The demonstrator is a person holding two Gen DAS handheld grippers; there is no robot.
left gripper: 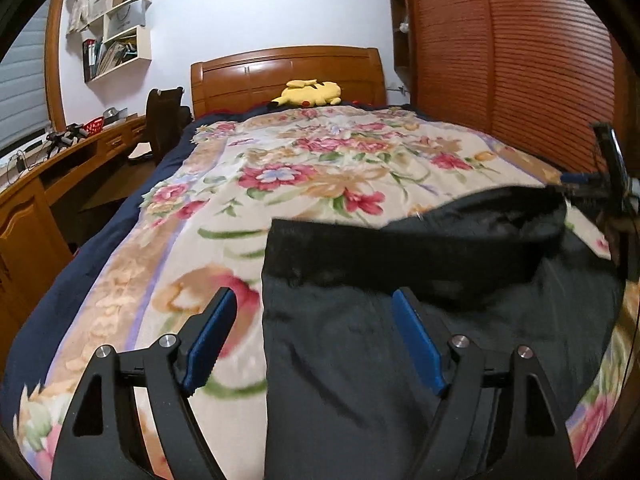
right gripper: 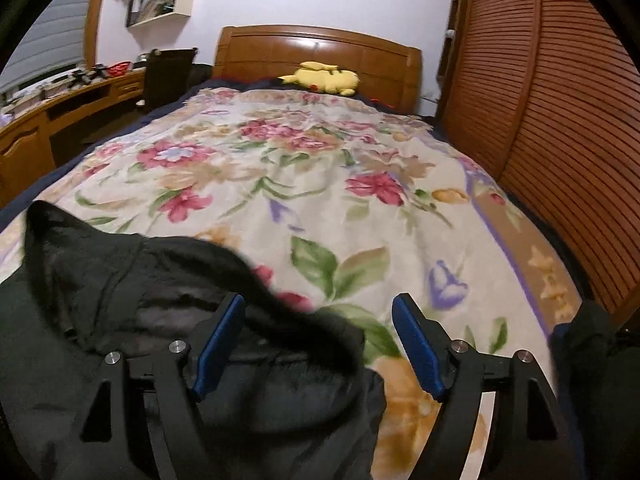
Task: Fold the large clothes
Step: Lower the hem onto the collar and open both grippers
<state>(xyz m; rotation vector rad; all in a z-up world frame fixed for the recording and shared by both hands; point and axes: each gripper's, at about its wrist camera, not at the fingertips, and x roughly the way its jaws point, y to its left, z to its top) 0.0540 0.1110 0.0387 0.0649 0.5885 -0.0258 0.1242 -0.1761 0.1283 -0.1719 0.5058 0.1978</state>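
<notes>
- Your left gripper (left gripper: 312, 308) is spread wide, and nothing sits between its blue pads (left gripper: 210, 340).
- It hangs over the left edge of the black jacket (left gripper: 400, 340). One finger is above the flowery blanket (left gripper: 320, 168) and the other is above the dark cloth.
- Your right gripper (right gripper: 318, 314) is spread wide too and grips nothing. Its left finger is over the jacket (right gripper: 260, 400) and its right finger is over the blanket (right gripper: 340, 184).
- The jacket lies on the foot end of the bed, spread out on the blanket, near the bed's bottom edge.
- The hood (right gripper: 80, 264) lies open on the blanket and points toward the head of the bed. You can see its dark lining.
- In the left wrist view, the top part of the jacket makes a thick black band (left gripper: 420, 240) across the blanket.
- Your right gripper also shows at the right side of the left wrist view, beside the jacket.
- A yellow Pikachu plush (left gripper: 310, 94) lies at the head of the bed, right by the wooden headboard (left gripper: 288, 68).
- A wooden desk (left gripper: 60, 160) runs along the left side of the bed.
- A wooden slatted wardrobe (right gripper: 560, 120) stands along the right side.
- White wall shelves (left gripper: 120, 40) with books hang above the desk.
</notes>
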